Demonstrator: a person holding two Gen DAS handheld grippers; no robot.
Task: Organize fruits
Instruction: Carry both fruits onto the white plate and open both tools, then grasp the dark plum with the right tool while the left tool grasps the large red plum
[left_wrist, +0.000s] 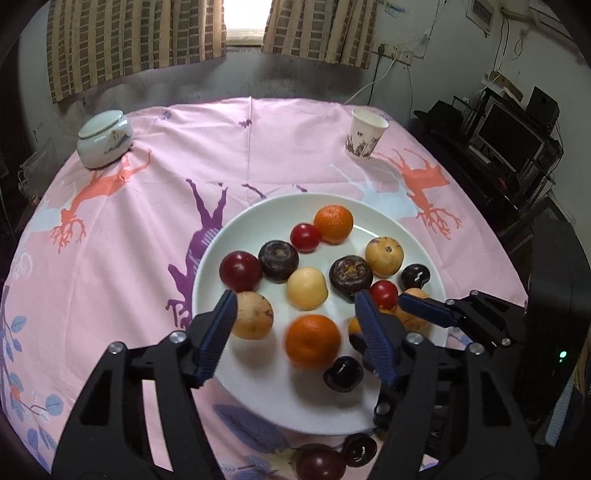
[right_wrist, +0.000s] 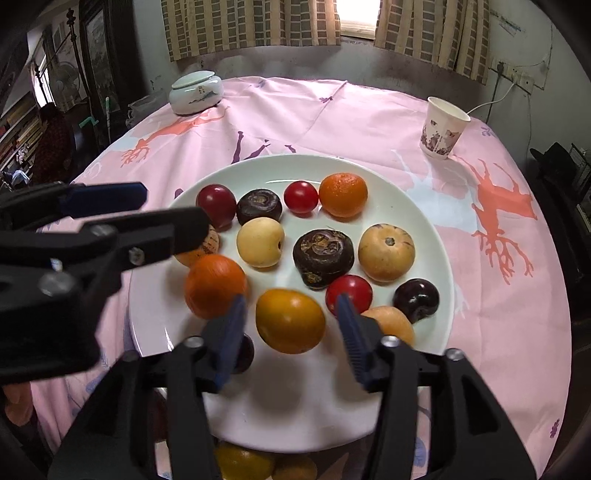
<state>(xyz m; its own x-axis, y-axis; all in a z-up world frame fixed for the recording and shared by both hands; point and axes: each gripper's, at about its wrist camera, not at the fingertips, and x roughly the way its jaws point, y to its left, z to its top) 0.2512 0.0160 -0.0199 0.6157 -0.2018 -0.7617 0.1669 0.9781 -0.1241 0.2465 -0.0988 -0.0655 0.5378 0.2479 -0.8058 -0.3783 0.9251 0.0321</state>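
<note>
Both grippers angle steeply down over the white plate (left_wrist: 424, 258) of fruit. The left gripper (left_wrist: 295, 325) stands parted around a blurred orange (left_wrist: 312, 340), pads clear; the right gripper (right_wrist: 291, 325) straddles a yellow-orange fruit (right_wrist: 290, 320), gripping nothing

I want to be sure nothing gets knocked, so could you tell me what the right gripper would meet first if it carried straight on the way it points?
Most likely the yellow-orange fruit on the white plate: it sits just beyond the right gripper, between its open fingers. Depth is hard to judge here.
</note>
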